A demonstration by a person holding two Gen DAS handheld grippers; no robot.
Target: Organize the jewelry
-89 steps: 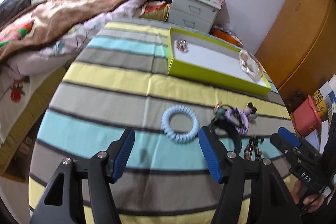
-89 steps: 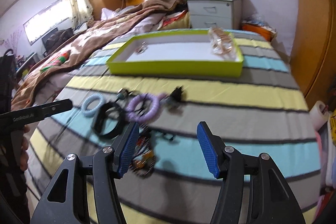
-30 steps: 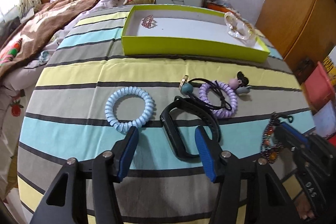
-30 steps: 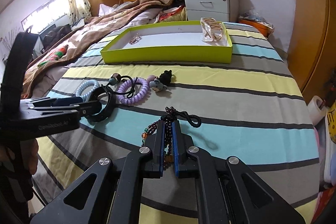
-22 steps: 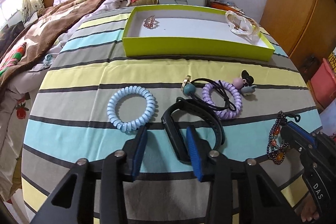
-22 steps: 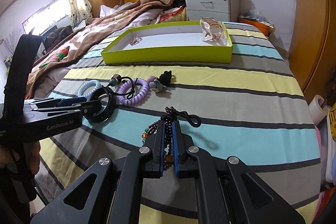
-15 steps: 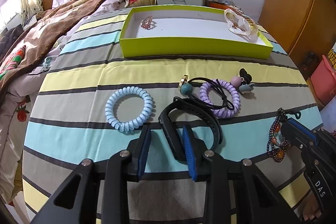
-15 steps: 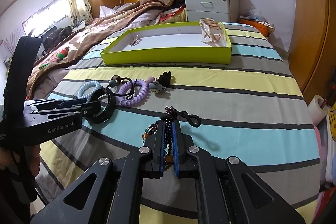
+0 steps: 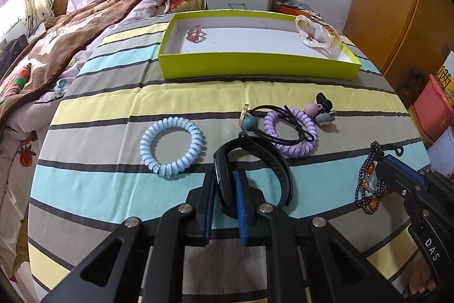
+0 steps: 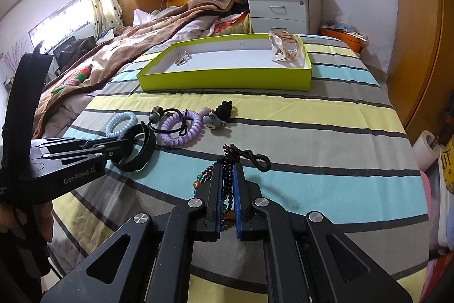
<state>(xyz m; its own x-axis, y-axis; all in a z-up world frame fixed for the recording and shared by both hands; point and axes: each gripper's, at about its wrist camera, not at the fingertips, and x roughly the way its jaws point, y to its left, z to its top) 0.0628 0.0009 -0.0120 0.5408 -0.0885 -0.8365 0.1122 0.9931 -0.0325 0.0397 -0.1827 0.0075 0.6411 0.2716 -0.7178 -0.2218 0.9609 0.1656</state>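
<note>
Left claw (image 9: 224, 183) clamped on black band (image 9: 252, 152) | right claw (image 10: 227, 175) clamped on beaded bracelet (image 10: 227, 161)

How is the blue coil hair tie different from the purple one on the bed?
The blue coil hair tie lies alone and bare; the purple coil hair tie has a black cord across it and charms beside it. The blue sits left of the black band, the purple beyond it. Both lie flat on the striped sheet.
</note>
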